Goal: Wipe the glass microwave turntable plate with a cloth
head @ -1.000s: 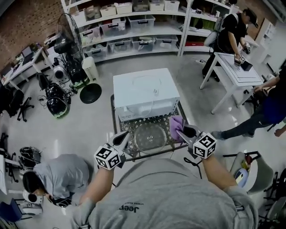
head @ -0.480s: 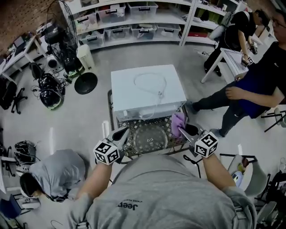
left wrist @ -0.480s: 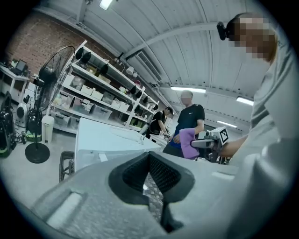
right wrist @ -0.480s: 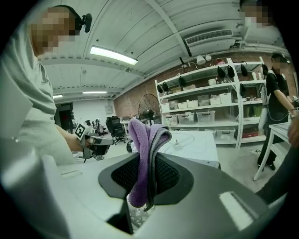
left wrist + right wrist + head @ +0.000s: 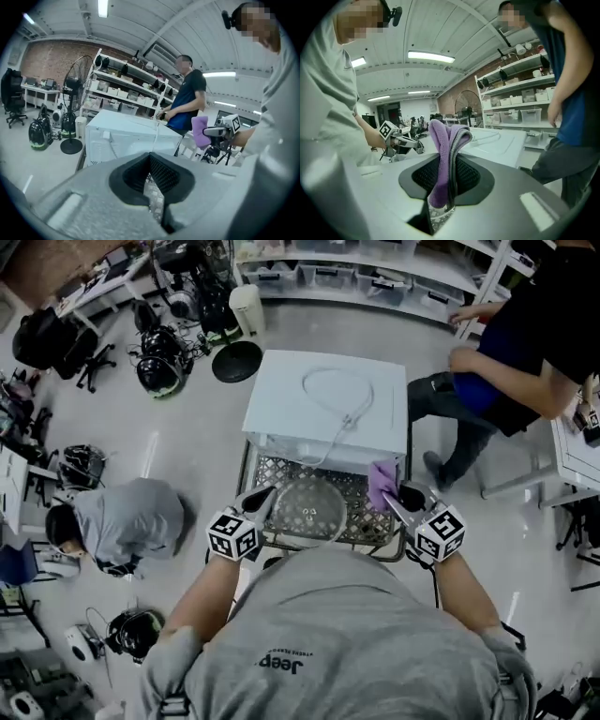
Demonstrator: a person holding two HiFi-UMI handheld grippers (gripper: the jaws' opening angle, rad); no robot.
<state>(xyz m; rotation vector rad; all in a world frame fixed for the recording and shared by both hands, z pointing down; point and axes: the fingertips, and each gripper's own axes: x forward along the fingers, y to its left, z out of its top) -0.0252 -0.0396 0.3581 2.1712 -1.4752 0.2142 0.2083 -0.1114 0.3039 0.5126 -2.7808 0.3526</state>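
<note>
The round glass turntable plate [image 5: 307,510] lies on the patterned mesh table top [image 5: 361,521] in front of the white microwave [image 5: 323,413]. My left gripper [image 5: 262,495] points at the plate's left rim with its jaws drawn together. In the left gripper view only a thin slit shows at the left gripper [image 5: 153,190], with mesh behind it; I cannot tell whether it touches the rim. My right gripper [image 5: 389,498] is to the right of the plate, shut on a folded purple cloth [image 5: 381,482]. That cloth [image 5: 447,150] stands up out of the right gripper [image 5: 443,190].
A cable [image 5: 339,399] lies looped on the microwave's top. A person in a blue top [image 5: 506,343] stands close by at the right of the microwave. Another person [image 5: 122,521] crouches on the floor at the left. A fan base [image 5: 236,360] and shelves are behind.
The head view has swung, so the table sits higher in the picture. The person in blue has walked up to the microwave's right side. Both grippers keep their places beside the plate.
</note>
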